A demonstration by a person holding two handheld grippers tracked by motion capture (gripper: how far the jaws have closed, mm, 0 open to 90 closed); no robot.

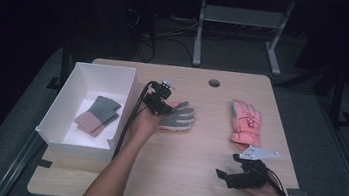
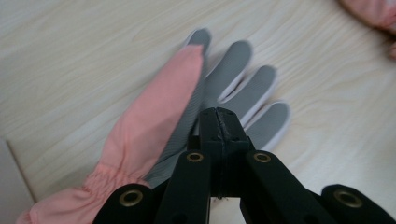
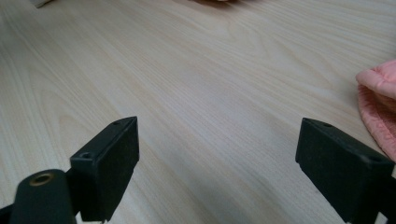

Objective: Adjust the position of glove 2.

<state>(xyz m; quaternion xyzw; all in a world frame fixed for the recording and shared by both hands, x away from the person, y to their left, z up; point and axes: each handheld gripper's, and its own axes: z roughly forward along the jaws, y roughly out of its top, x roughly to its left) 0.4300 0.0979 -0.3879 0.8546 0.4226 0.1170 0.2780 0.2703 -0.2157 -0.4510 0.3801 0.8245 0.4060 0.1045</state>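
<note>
At mid-table, the left gripper (image 2: 219,122) is hovering jaws-closed, empty, over the grey-palmed glove (image 2: 196,112).
The white bin (image 1: 60,109) is holding one pair; the pink glove (image 1: 246,123) is waiting near the wide-open, empty right gripper (image 3: 219,172).

Black two-jaw left tool (image 2: 219,122) with brass-ringed screw holes; grey three-cornered plate atop right tool (image 1: 227,177).

No legible text, label, brand, number or sign anywhere. Pink glove (image 1: 245,123), right of the table's (image 1: 192,181) round hole, carries a small pale mark on its back; too blurred to read.
</note>
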